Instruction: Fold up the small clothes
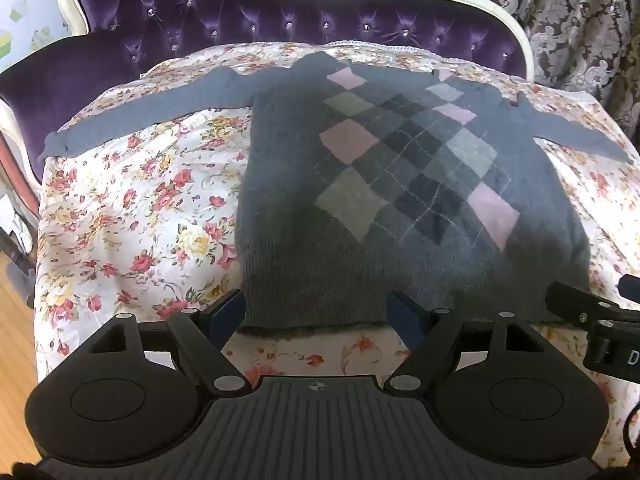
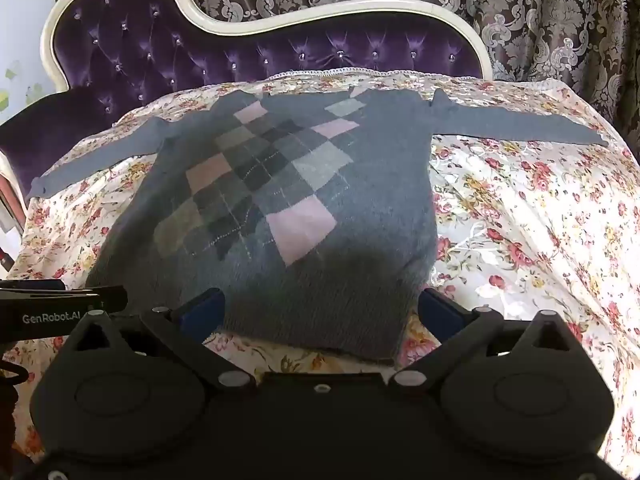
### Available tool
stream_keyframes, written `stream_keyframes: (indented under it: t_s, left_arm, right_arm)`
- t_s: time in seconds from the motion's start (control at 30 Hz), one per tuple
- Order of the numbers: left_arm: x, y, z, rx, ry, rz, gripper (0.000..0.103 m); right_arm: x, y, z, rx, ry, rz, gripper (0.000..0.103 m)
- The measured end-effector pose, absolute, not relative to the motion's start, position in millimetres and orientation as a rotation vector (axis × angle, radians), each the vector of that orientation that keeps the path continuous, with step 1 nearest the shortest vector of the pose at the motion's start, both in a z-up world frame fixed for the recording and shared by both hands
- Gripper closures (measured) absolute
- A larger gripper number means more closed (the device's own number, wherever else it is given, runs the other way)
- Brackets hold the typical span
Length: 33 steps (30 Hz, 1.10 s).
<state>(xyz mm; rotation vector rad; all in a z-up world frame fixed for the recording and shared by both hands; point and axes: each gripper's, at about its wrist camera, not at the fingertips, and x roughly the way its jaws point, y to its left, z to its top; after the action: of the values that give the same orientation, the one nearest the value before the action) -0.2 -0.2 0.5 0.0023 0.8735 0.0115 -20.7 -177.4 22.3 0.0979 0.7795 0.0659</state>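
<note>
One small grey knitted sweater lies spread flat, front up, on a floral-printed cloth cover, straight ahead of both claws. Its chest carries an argyle panel of diamonds in pink, pale grey and dark charcoal, crossed by thin light stitched lines. Its two long plain grey sleeves reach out sideways, one to each side, and the neckline lies at the far end, away from the claws. The ribbed hem is the nearest edge.

The left claw is spread, its two blue-padded fingers on either side of the hem's left part, with nothing pinched between them. The right claw is spread wider still, its two blue pads flanking the hem's right corner, also pinching nothing. Whether any pad touches the knit cannot be told.

Beyond the sweater rises one purple tufted velvet backrest with a cream carved frame, and behind that hangs a brown damask-patterned curtain.
</note>
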Motion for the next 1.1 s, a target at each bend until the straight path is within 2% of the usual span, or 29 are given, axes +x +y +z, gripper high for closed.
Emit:
stream_keyframes:
  t_s: [1.1]
  left_arm:
    - [-0.1, -2.7, -6.7, 0.003, 0.902, 0.003, 0.026]
  right_arm:
    - [-22.4, -182.6, 11.7, 0.143, 0.830, 0.068, 0.001]
